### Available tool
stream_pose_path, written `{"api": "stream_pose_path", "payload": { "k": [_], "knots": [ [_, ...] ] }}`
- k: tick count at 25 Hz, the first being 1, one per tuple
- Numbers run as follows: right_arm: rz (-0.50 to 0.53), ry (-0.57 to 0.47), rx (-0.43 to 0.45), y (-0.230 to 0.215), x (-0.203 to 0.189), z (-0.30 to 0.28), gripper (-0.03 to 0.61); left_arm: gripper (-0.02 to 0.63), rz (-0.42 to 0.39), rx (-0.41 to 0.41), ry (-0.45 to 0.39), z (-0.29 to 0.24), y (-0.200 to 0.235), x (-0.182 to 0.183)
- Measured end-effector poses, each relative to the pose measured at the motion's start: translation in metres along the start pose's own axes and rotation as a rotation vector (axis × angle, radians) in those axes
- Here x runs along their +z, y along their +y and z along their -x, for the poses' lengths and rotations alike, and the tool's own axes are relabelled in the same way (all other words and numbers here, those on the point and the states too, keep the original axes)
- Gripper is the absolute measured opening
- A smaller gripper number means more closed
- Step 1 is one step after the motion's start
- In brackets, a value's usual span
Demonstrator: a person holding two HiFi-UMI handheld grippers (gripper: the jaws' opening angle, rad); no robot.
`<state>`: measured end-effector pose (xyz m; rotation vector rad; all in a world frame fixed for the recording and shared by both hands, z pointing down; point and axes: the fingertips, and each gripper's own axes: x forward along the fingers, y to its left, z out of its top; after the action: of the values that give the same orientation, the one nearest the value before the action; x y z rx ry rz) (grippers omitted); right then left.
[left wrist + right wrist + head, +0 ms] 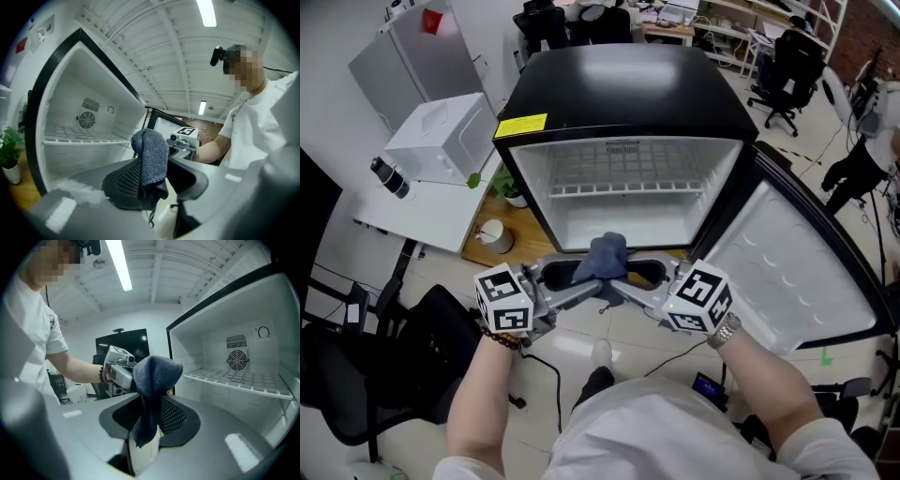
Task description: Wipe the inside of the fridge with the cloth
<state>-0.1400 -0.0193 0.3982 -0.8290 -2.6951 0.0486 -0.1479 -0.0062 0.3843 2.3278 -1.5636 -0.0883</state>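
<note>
Cloth (606,255) at the open fridge (623,94) front. Left gripper (587,281) jaws apart, cloth against one jaw. Right gripper (628,283) jaws clamped on cloth.

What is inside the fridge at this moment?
The fridge holds a wire shelf and a round fan on the back wall; nothing stored shows. The cloth covers part of the floor, so that spot is unseen.

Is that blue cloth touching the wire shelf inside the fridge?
Apart. The head view shows the cloth held at the fridge's front edge, while the wire shelf sits higher and deeper inside.
</note>
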Motion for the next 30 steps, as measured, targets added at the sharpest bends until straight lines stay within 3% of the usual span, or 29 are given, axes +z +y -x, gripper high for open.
{"api": "stream_pose_path", "payload": {
  "k": [14, 21, 24, 30],
  "knots": [
    [0.018, 0.047, -0.162, -0.059, -0.034, -0.077, 0.104, 0.178, -0.035, 0.463, -0.052, 0.071, 0.093, -0.013],
    [0.056, 0.08, -0.211, -0.086, -0.049, -0.122, 0.103, 0.178, -0.02, 0.714, -0.004, 0.099, 0.145, -0.028],
    [0.068, 0.089, -0.227, -0.097, -0.051, -0.14, 0.104, 0.178, -0.01, 0.758, 0.012, 0.1, 0.16, -0.03],
    [0.081, 0.088, -0.262, -0.116, -0.054, -0.168, 0.104, 0.178, -0.013, 0.759, 0.026, 0.089, 0.176, -0.031]
  ]
}}
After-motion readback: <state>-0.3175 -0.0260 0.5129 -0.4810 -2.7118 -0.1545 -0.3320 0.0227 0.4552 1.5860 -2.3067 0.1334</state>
